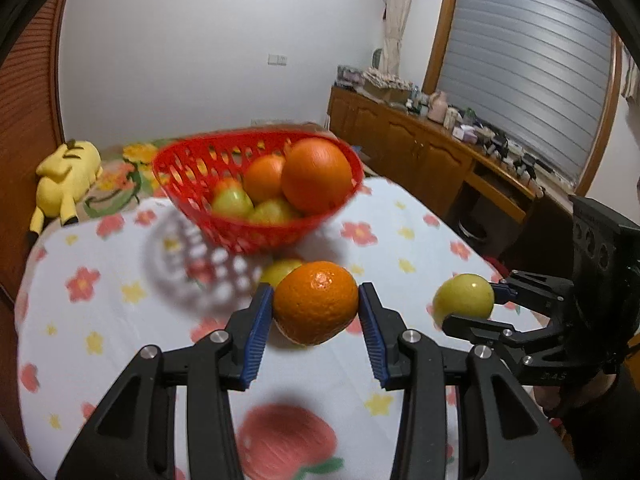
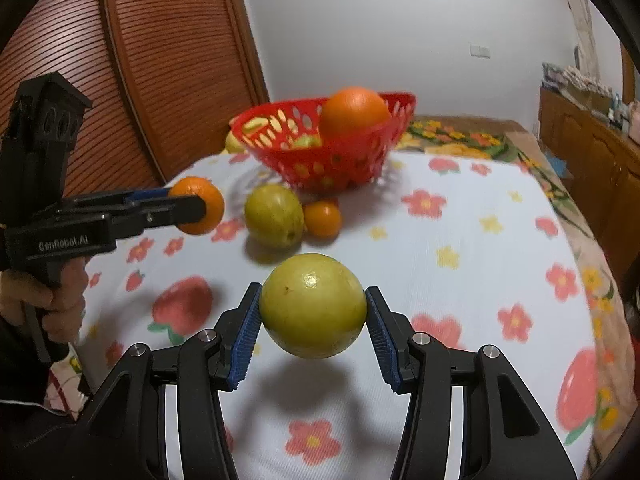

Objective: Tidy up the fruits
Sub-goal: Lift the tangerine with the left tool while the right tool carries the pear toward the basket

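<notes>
Both grippers are loaded. The left gripper (image 1: 316,312) is clamped on an orange (image 1: 316,304), blue pads pressed to its two flanks; the fruit is carried clear of the flowered tablecloth (image 1: 100,320), with a shadow seen beneath it. The right gripper (image 2: 312,316) is pinched on a yellow-green fruit (image 2: 313,306), likewise held off the cloth.

The red basket (image 1: 192,168) is seen at 12 o'clock from the left gripper, slightly toward 11, with the table between them. From the right gripper the same basket (image 2: 340,160) lies at 12 o'clock, farther back. Of the two, the left hand is judged the nearer to the rim.

The basket is oval; its long axis runs roughly 9 to 3 across both views, so the broad side is presented to both grippers. It already holds a large orange (image 1: 316,176) at its right end and smaller fruit lower down; free room is judged to lie toward the left end.

Two loose fruits, a green one (image 2: 274,216) and a small orange one (image 2: 322,220), remain on the cloth between the right gripper and the basket, on its path.
</notes>
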